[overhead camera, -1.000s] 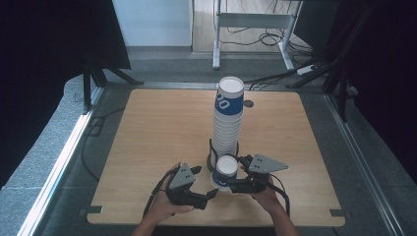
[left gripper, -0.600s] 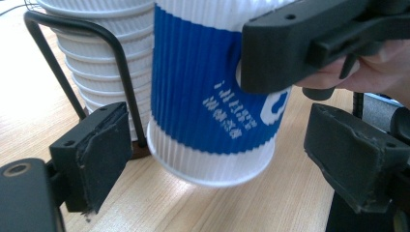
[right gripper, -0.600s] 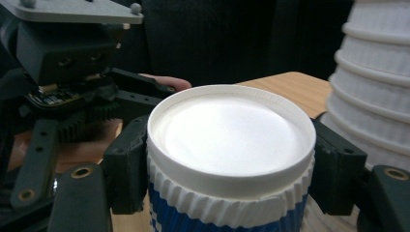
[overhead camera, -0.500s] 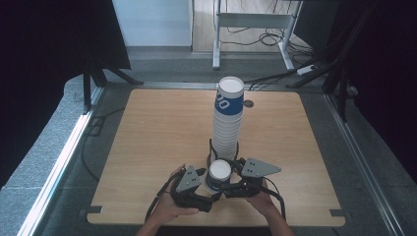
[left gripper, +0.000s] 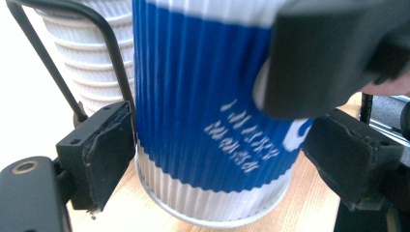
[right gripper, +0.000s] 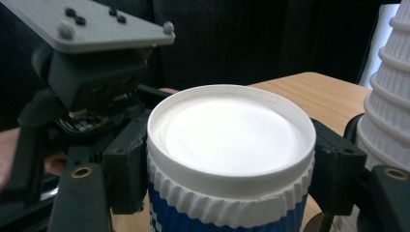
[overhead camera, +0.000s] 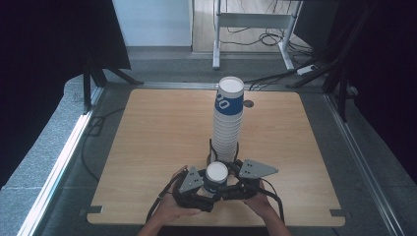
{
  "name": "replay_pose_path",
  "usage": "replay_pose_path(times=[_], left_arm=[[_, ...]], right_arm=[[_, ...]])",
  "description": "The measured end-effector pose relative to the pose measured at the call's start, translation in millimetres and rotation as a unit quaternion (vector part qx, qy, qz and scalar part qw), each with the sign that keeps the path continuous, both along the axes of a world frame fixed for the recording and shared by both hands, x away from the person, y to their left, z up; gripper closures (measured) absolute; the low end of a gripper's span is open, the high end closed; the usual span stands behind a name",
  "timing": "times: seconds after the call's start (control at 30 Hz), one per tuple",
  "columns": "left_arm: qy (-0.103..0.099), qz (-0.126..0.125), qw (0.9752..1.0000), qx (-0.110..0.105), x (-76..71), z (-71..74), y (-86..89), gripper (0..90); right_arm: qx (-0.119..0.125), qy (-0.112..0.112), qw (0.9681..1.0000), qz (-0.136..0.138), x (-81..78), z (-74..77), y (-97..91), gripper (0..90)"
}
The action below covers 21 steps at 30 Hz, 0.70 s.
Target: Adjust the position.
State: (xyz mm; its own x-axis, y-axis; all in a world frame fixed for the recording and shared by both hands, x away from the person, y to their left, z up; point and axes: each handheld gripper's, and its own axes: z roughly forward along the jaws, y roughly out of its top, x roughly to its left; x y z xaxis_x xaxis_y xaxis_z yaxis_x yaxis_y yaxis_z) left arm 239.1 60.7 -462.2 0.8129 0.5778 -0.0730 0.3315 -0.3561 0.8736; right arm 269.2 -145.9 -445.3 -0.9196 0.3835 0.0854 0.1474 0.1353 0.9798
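Both grippers met at the near edge of the wooden table (overhead camera: pixel 147 147) in the high view, the left gripper (overhead camera: pixel 199 189) and the right gripper (overhead camera: pixel 235 183) flanking one upside-down blue-and-white cup (overhead camera: pixel 216 176), just in front of the tall stack of cups (overhead camera: pixel 228 120) standing in a black wire holder.

From the left gripper view, the cup (left gripper: pixel 203 121) stood base-up on the table between the two black jaws, which had just been closing; the left-hand pad touched its ribbed wall, while contact at the other pad could not be told. The right gripper's black jaw (left gripper: pixel 333 53) pressed the cup higher up, and the stack (left gripper: pixel 87 63) rose behind.

From the right gripper view, the jaws were clamped on the cup (right gripper: pixel 231 145) just under its white base rim, one pad on each side. The left gripper (right gripper: pixel 92 82) sat close beyond it, and the stack (right gripper: pixel 387 101) stood at the right edge.
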Motion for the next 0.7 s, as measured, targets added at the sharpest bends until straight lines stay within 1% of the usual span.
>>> replay_pose_path(times=[0.13,0.17,0.27,0.37,0.47,0.53,0.6,0.7], left_arm=[[0.001,0.002,1.0,0.001,1.4,-2.7,-0.8,13.4],[0.0,0.001,1.0,0.0,1.9,-3.5,-1.0,13.3],[0.004,0.001,1.0,-0.003,2.8,-3.9,-0.8,13.3],[0.002,-0.001,1.0,-0.004,2.2,-3.5,-0.7,13.8],[0.002,-0.004,1.0,-0.008,1.7,-3.6,-0.9,14.5],[0.002,-0.006,1.0,-0.005,2.2,-3.9,-1.1,15.1],[0.002,-0.007,1.0,0.003,2.5,-4.5,-1.2,15.7],[0.001,-0.008,0.9999,0.006,2.8,-5.2,-1.0,16.4]], right_arm=[[0.01,0.002,0.9999,0.001,-0.9,1.6,-0.7,28.5],[0.012,-0.001,0.9999,-0.001,-1.4,1.9,-0.9,28.5],[0.013,-0.002,0.9999,-0.005,-1.6,2.1,-0.8,28.5],[0.018,0.001,0.9998,-0.006,-1.8,1.5,-0.4,28.5],[0.017,0.0,0.9998,-0.005,-2.6,1.5,0.3,28.4],[0.014,-0.001,0.9999,-0.005,-2.9,1.5,0.4,28.3],[0.01,0.001,0.9999,-0.003,-2.5,0.8,0.5,28.2],[0.006,0.005,1.0,-0.003,-1.9,-0.6,0.3,28.0]])
